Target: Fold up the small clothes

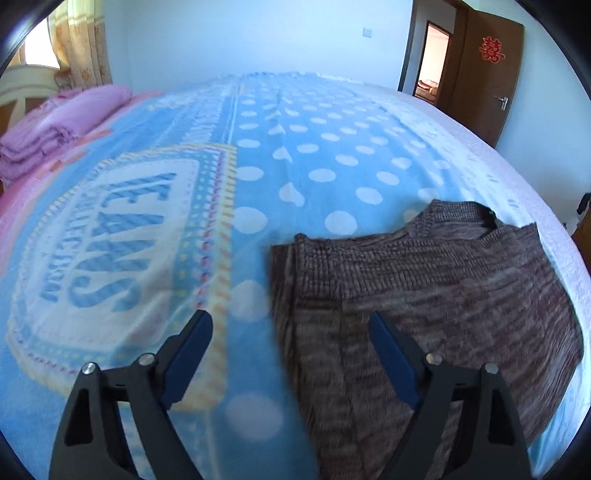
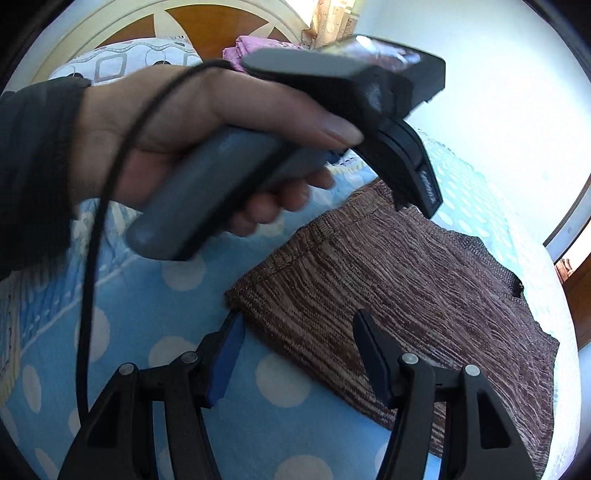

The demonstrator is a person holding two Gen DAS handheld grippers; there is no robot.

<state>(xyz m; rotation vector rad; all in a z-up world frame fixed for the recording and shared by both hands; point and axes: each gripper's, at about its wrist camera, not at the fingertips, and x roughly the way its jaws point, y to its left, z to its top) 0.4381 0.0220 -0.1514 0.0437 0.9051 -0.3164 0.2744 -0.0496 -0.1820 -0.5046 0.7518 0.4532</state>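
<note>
Both the left gripper (image 1: 290, 325) and right gripper (image 2: 297, 325) hang spread wide, holding nothing, over a brown knitted garment (image 1: 424, 295) lying flat on the polka-dot blanket (image 1: 314, 155), with folded pink bedding (image 1: 62, 122), a curtain (image 1: 81, 44) and an open wooden door (image 1: 487, 74) beyond.

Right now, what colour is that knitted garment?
Mottled brown knitted sweater, clearest in the right wrist view.

Left wrist view: we look low across the bed (image 1: 295, 155) toward the door (image 1: 487, 74).
Right wrist view: we look close down, toward the headboard (image 2: 122, 33).
Shared: brown knit garment (image 1: 424, 280) (image 2: 388, 280).
</note>
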